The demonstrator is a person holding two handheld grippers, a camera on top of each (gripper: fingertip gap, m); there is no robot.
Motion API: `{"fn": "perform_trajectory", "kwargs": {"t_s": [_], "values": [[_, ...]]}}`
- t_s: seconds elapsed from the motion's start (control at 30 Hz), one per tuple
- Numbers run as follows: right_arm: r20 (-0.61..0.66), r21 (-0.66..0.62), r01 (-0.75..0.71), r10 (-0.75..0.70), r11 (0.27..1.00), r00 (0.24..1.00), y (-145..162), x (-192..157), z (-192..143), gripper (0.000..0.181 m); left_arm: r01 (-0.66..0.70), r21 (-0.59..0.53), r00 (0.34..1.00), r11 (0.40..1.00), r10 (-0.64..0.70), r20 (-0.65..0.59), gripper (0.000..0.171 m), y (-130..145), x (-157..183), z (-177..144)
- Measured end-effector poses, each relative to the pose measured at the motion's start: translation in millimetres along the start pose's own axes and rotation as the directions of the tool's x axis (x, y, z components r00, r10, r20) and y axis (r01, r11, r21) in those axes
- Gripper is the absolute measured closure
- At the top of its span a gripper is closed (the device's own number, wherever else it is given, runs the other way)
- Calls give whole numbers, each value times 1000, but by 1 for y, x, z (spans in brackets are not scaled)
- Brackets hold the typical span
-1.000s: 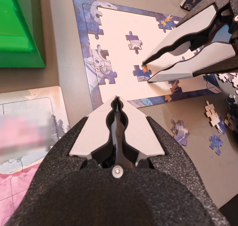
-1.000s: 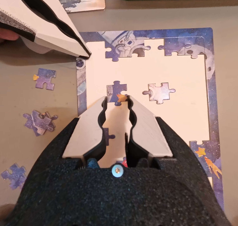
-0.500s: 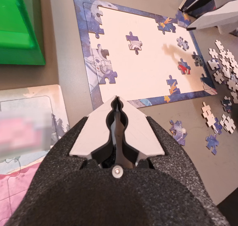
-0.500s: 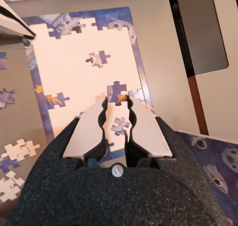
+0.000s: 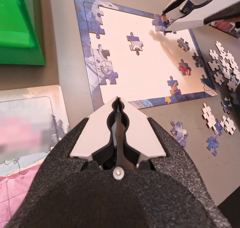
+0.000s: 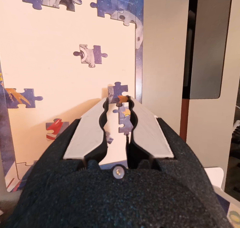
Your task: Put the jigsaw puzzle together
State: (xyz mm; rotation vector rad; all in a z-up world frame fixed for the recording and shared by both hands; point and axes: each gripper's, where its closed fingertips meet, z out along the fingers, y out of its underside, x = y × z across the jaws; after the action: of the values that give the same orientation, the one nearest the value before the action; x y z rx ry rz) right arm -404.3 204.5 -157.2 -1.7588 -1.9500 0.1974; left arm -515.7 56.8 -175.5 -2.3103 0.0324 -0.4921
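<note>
The puzzle tray point(image 5: 83, 39) has a blue border and a cream floor; it also shows in the right wrist view point(image 6: 139, 65). Astronaut pieces point(image 5: 101, 64) and moon pieces point(image 5: 96, 20) sit fitted along its left side. Single pieces lie loose inside, among them a grey one point(image 5: 135, 43), a red one point(image 5: 184, 68) and a comet one point(image 5: 174, 87). My right gripper point(image 6: 117, 98) is shut on a blue piece with an orange star point(image 6: 116, 93), held low at the tray's far right corner beside the fitted star pieces point(image 6: 124, 119). My left gripper point(image 5: 117, 98) is shut and empty over the tray's near edge.
Several loose pieces lie on the grey table right of the tray point(image 5: 226, 65) and in front of it point(image 5: 179, 133). A green box point(image 5: 16, 26) stands at the left. A second puzzle board, pink and white point(image 5: 26, 117), lies near left. A puzzle box point(image 5: 220, 25) sits at the far right. The gap from one gripper's tips to the other's is roughly 20 centimeters.
My right gripper lifted the star piece from the middle of the tray and carried it to the far right corner, then lowered it. My left gripper has stayed put.
</note>
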Motion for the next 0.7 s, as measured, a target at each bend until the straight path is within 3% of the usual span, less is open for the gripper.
{"fn": "perform_trajectory", "kwargs": {"t_s": [0.2, 0.43, 0.7], "values": [[33, 25, 2, -3, 1000, 999, -2, -7, 1, 151, 13, 0, 1000, 1000, -13, -12, 171, 0, 0, 0], [156, 153, -62, 38, 986, 987, -37, -34, -3, 151, 11, 0, 1000, 1000, -11, -10, 171, 0, 0, 0], [140, 123, -40, 23, 992, 990, -40, -39, -1, 151, 11, 1, 1000, 1000, -11, -8, 171, 0, 0, 0]]}}
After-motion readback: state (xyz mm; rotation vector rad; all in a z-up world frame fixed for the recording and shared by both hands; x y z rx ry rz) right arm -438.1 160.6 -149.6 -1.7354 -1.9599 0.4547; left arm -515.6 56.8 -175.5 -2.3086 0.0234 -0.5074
